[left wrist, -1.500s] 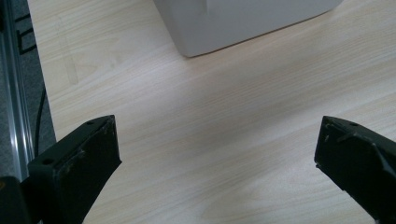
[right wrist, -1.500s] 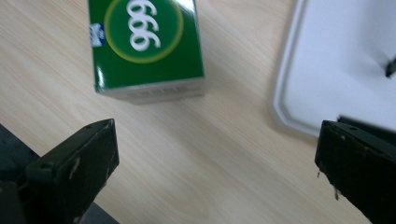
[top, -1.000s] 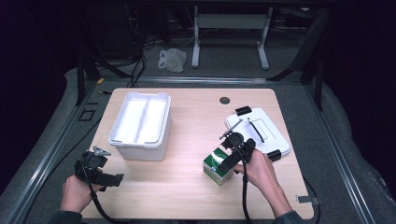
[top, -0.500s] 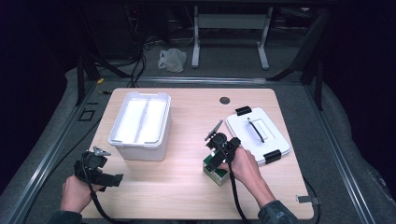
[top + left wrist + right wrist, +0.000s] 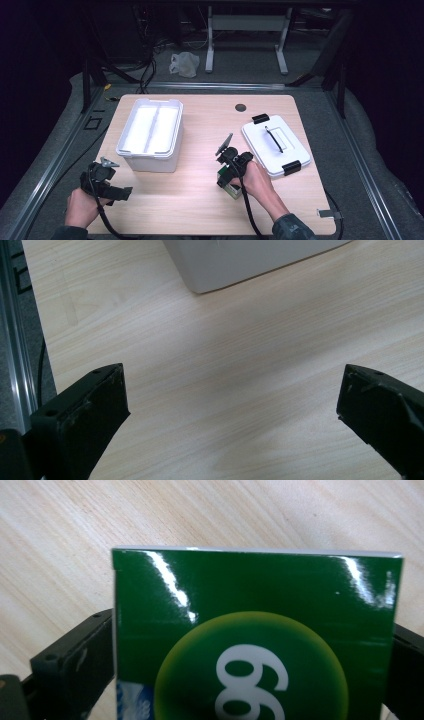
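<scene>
A glossy green box [image 5: 255,640] with a yellow-green disc and white numerals sits between my right gripper's [image 5: 250,630] jaws, which press on its two sides. From above, that gripper [image 5: 227,176] points down at the table's middle front, and the hand hides most of the box [image 5: 226,186]. I cannot tell whether the box rests on the wood or hangs just above it. My left gripper [image 5: 232,377] is open over bare wood, with nothing between its jaws. It is held low near the front left corner [image 5: 120,192].
An open white bin [image 5: 125,145] stands at the left rear, with its near corner [image 5: 215,270] just ahead of my left gripper. A white lid [image 5: 295,145] with black clips and a handle lies at the right. The wooden table [image 5: 200,210] has a small dark hole [image 5: 241,107] at the back.
My right hand and gripper have swung left and down over the green box, which has barely shifted. The left gripper has stayed in place.
</scene>
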`<act>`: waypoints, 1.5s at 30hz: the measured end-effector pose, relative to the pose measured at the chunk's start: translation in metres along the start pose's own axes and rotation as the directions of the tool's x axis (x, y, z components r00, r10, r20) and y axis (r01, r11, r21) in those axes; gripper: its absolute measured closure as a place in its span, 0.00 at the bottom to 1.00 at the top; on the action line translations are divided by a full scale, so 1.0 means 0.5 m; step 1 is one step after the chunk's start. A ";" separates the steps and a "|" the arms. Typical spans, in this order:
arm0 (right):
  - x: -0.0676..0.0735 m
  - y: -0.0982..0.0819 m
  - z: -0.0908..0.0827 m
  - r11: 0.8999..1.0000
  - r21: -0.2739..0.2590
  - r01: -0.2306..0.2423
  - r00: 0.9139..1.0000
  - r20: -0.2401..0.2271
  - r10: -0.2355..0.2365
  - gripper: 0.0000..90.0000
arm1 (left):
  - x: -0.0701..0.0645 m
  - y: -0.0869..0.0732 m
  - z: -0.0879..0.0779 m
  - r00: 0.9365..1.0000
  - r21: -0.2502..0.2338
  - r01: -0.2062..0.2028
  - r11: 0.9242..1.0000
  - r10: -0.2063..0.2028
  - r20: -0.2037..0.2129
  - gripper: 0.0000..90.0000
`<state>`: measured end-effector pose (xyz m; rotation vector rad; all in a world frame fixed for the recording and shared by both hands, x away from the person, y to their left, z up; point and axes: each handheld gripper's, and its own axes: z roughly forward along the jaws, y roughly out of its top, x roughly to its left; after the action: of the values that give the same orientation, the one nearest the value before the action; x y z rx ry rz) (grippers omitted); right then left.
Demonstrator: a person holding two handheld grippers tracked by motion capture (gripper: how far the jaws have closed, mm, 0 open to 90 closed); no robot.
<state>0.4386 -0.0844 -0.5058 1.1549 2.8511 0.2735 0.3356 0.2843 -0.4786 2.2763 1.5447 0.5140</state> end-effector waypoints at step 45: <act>-0.011 -0.079 -0.106 0.997 -0.061 0.041 0.998 0.048 -0.038 0.19 | 0.008 -0.006 0.000 1.000 -0.003 -0.010 1.000 0.010 -0.008 0.00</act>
<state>0.4092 -0.1239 -0.4608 1.0774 2.8001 0.3257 0.3346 0.2888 -0.4794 2.2836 1.5363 0.5279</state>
